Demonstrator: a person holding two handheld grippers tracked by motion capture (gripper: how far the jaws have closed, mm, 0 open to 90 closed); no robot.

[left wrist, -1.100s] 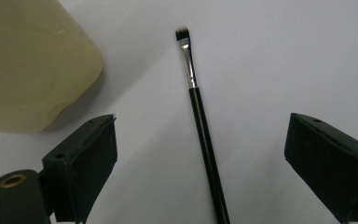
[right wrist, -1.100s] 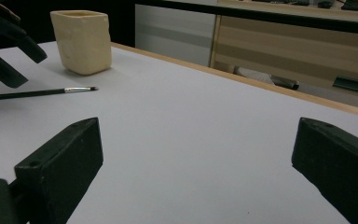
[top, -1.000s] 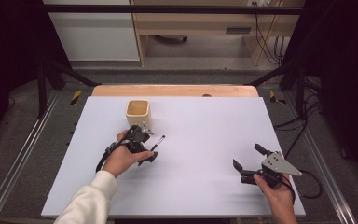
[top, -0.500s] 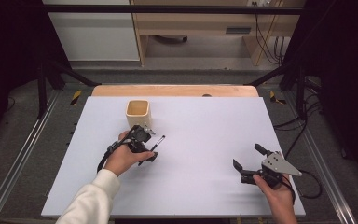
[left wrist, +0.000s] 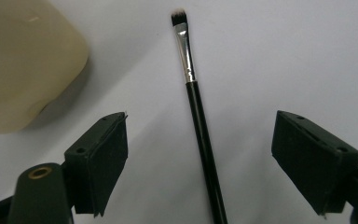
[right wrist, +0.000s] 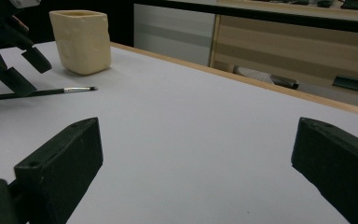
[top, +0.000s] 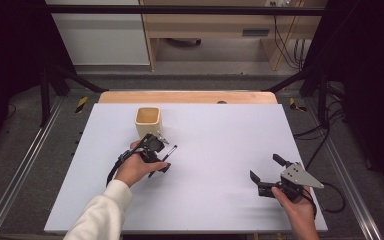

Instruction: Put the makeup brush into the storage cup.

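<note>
A thin black brush [top: 171,151] with a silver ferrule lies flat on the white table, just right of a cream cup [top: 147,121]. My left gripper [top: 159,155] points down over the brush. In the left gripper view the brush handle [left wrist: 200,126] runs up between the jaws of this gripper [left wrist: 199,140], and neither pad touches it. The jaws have just been closing and stand open around the handle. The cup [left wrist: 23,60] sits at the upper left there. My right gripper [top: 264,166] rests open at the near right, with nothing between its jaws [right wrist: 196,154].
The white table sheet [top: 220,200] has a wooden strip [top: 190,96] along its far edge. Metal rails [top: 25,165] run down both sides. From the right gripper view, the cup [right wrist: 81,42], the brush [right wrist: 42,92] and the left gripper [right wrist: 9,60] stand far off to the left.
</note>
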